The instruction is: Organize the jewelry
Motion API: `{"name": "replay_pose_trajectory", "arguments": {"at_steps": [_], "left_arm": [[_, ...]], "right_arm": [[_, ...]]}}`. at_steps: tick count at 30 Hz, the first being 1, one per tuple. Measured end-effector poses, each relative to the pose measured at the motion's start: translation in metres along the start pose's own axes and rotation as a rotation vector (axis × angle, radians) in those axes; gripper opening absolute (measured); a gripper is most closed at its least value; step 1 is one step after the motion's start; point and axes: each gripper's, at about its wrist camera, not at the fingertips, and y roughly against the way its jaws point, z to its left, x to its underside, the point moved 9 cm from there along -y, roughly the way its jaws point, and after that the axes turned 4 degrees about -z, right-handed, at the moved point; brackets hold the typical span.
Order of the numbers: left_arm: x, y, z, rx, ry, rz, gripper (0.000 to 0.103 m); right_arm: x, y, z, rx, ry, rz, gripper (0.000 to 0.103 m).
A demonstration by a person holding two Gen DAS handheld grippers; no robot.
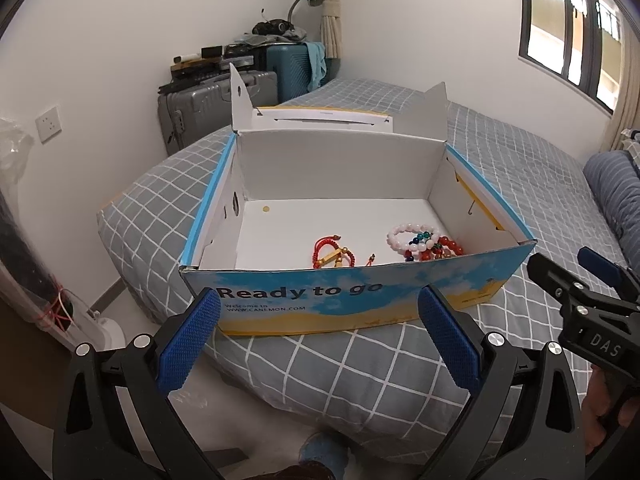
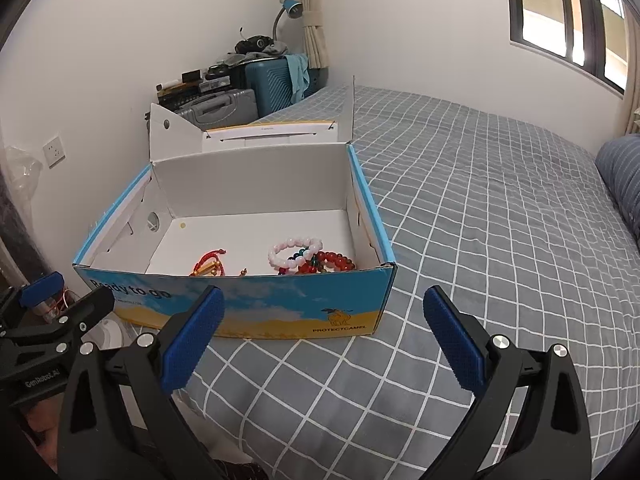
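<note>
Jewelry sits gathered in the near end of an open cardboard box [image 1: 352, 304]: a pink-and-white bead bracelet [image 1: 408, 236] leans on a red bead bracelet [image 1: 448, 248] toward the near right corner, with darker blue and green beads tangled between them, and a red cord bracelet with gold charms [image 1: 332, 254] lies apart to their left. The rest of the white floor is bare but for a small yellow dot near the far left corner. The pieces look dropped in loosely rather than arranged, so sorting seems barely begun or the box is simply the collecting place; which one I cannot tell.

The box rests on a bed [image 2: 480, 208] with a grey checked cover, lid flaps standing up at the far side, which leaves the top open for reaching in.

The left gripper [image 1: 320, 312] hovers before the printed front wall, jaws spread wide and empty. The right gripper [image 2: 320, 312] hangs just right of it, likewise wide apart, holding nothing. Both seem poised to descend over the front wall.
</note>
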Motion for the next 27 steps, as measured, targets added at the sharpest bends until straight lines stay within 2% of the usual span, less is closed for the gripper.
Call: {"name": "replay_pose_trajectory", "arguments": {"at_steps": [16,27], "left_arm": [[-0.0023,-0.0038,0.0044,-0.021,0.016,0.004,0.097],[0.0,-0.007,0.0032,-0.001,0.032,0.025,0.097]], "right_arm": [[0.0007,-0.0033,0.0019,0.002,0.013,0.011,0.096],[-0.0004,-0.0018,0.0008,0.003,0.015,0.009,0.096]]}}
